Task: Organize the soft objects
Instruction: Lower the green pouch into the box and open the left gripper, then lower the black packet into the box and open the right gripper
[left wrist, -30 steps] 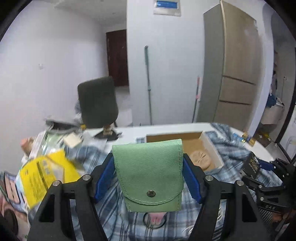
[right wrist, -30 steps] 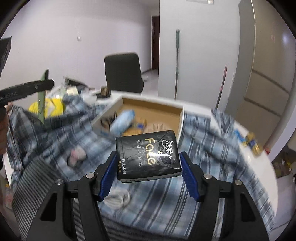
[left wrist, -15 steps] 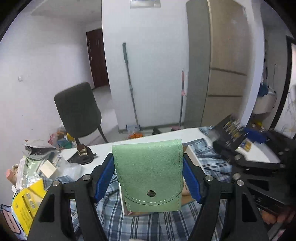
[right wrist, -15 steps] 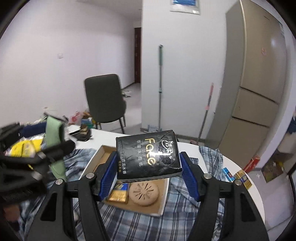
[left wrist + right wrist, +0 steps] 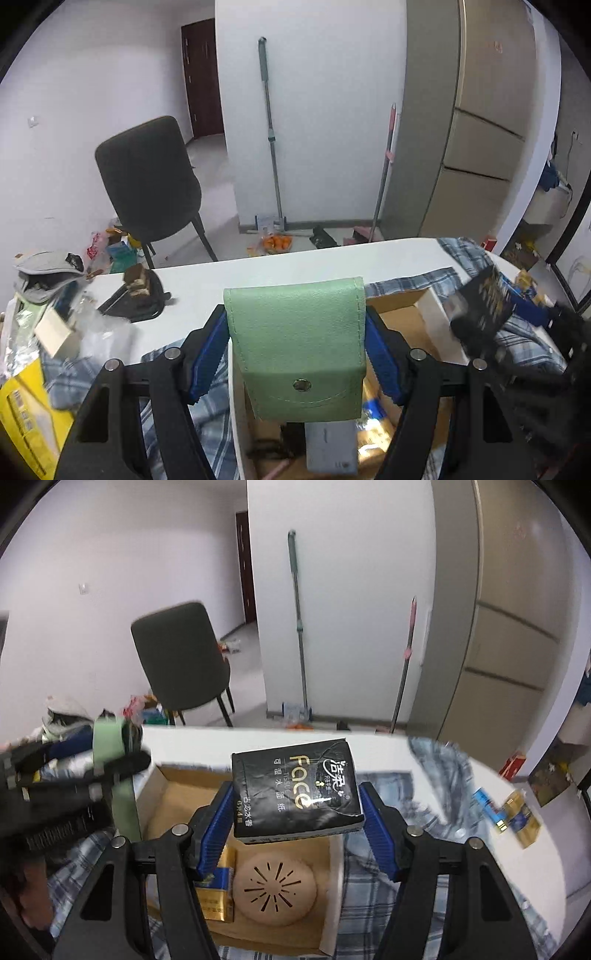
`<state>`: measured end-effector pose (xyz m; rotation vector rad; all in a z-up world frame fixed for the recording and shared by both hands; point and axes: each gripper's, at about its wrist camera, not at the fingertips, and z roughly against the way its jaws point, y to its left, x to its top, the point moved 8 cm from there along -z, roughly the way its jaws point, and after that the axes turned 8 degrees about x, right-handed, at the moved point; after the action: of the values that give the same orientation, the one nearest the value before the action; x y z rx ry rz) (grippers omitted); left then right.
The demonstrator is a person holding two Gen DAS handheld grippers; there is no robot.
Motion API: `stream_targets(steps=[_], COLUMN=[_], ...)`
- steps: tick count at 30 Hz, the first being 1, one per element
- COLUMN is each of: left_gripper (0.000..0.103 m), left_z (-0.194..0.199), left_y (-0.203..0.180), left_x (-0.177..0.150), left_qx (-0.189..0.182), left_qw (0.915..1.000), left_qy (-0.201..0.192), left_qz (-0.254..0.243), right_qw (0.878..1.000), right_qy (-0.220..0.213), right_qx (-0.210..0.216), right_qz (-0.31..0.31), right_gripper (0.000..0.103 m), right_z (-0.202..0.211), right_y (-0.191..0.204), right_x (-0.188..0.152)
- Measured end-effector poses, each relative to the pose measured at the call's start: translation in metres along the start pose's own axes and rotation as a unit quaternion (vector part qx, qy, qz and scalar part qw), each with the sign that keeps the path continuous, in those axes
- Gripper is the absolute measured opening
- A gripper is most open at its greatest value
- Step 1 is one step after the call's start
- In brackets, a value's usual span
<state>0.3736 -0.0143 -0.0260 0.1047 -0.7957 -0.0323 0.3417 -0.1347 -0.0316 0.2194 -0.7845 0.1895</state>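
A green pouch (image 5: 295, 347) is clamped upright in the left tool (image 5: 295, 354), flap down, over the cardboard box (image 5: 177, 794). A black tissue pack (image 5: 295, 786), lengthwise across the right tool (image 5: 297, 819), is gripped above a round beige item (image 5: 275, 888) seen only in the right view, at 6 o'clock.

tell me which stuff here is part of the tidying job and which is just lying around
In the job: green pouch in left gripper; black tissue pack in right gripper; cardboard box below.

Lying about: black chair, mop, yellow bag, plaid cloth.
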Motion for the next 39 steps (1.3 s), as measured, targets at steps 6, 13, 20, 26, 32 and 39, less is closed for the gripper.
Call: stream_targets(steps=[6, 13, 20, 26, 32, 39], left_gripper=[0.072, 0.073, 0.082, 0.09, 0.103, 0.103], left_z=[-0.037, -0.065, -0.073, -0.055, 0.005, 0.026], left_y=[0.0, 0.002, 0.002, 0.01, 0.025, 0.038], left_x=[-0.008, -0.022, -0.04, -0.033, -0.014, -0.007], left_qx=[0.019, 0.019, -0.003, 0.002, 0.022, 0.007], left_qw=[0.9998, 0.9995, 0.9982, 0.9998, 0.9941, 0.9885], left_qy=[0.008, 0.027, 0.06, 0.019, -0.104, -0.139], left_qz=[-0.005, -0.002, 0.0, 0.011, 0.023, 0.057], right_qw=[0.999, 0.998, 0.997, 0.997, 0.998, 0.997], right_qy=[0.034, 0.056, 0.067, 0.068, 0.062, 0.07], right_qx=[0.003, 0.013, 0.021, 0.023, 0.022, 0.018], right_qz=[-0.003, -0.015, -0.015, -0.01, -0.009, 0.008], right_gripper=[0.065, 0.065, 0.065, 0.065, 0.065, 0.065], right_z=[-0.031, -0.043, -0.046, -0.049, -0.051, -0.067], right_y=[-0.004, -0.01, -0.006, -0.007, -0.007, 0.0], right_x=[-0.026, -0.041, -0.044, -0.044, -0.036, -0.021])
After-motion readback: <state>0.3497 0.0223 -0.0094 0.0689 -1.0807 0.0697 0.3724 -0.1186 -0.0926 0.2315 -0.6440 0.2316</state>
